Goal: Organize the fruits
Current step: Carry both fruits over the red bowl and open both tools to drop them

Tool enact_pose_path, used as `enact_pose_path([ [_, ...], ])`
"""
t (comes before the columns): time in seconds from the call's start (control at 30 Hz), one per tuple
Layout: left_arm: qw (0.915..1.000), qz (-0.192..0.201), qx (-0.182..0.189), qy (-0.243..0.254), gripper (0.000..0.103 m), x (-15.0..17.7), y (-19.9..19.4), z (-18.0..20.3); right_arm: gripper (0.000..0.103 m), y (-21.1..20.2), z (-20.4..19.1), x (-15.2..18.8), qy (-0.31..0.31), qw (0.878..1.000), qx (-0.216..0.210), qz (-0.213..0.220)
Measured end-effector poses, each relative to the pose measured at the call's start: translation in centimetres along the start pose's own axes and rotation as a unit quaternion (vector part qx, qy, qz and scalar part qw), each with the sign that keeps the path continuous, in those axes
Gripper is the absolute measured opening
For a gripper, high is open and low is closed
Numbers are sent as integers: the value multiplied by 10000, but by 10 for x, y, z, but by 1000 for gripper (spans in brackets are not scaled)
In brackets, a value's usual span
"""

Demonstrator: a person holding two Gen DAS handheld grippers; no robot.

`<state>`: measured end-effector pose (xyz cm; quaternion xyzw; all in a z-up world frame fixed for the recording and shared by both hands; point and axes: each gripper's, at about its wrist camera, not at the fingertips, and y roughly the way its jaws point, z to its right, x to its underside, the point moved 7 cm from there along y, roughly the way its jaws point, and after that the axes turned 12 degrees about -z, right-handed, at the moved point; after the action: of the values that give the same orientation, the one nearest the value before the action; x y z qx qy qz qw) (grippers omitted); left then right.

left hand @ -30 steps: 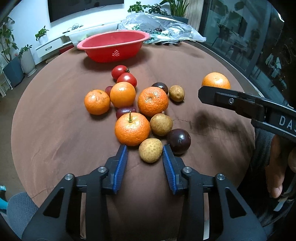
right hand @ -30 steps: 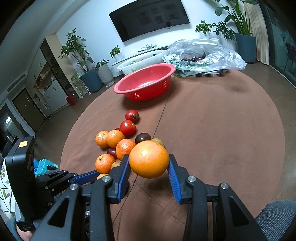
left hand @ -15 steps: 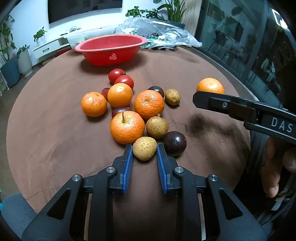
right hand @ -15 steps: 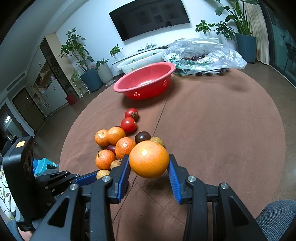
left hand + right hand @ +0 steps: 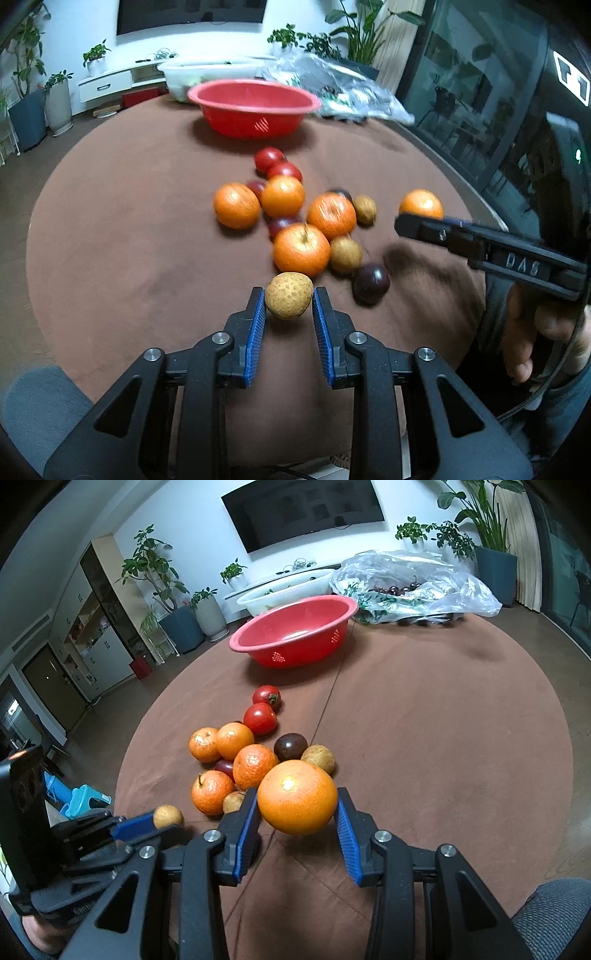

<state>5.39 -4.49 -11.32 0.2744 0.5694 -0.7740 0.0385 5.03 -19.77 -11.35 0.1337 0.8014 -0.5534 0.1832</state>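
Brown cloth covers the round worktop, which in the left wrist view has broad bare room to the left of the fruit and a curved far-right edge running close by dark glass panels. At the far side a red basin stands apart from the cluster, with a crumpled plastic bag behind it. The left claw is clamped on a small tan fruit, lifted clear of the cloth just in front of the pile of oranges; a dark purple fruit lies on the cloth to its right. This view is smeared, so the small fruits in the middle of the pile are hard to tell apart, and the right claw crosses in from the right, hiding part of its own load. From the right wrist view, the right claw grips a large orange above the cloth, which hides part of the cluster behind it. Open cloth stretches wide to the right, up to the worktop's far rim. Two tomatoes lie between pile and basin.
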Motion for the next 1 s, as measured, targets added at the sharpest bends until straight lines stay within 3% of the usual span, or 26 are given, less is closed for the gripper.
enact_pose_path([
  [0.2,9992,372,-41,-114,24,-43,-28,-31,43,-12,-1,-23,-69,10000,-34,35],
  [0.53,9969,713,-249,241,24,-168,-34,-55,43,-28,-6,-129,-435,9984,162,329],
  [0.77,9976,209,-384,541,24,-251,26,-62,43,31,-9,-192,-589,9978,200,-221],
  [1.0,9957,-216,-515,738,24,-263,74,-64,43,88,-2,-220,-636,9950,319,-695],
])
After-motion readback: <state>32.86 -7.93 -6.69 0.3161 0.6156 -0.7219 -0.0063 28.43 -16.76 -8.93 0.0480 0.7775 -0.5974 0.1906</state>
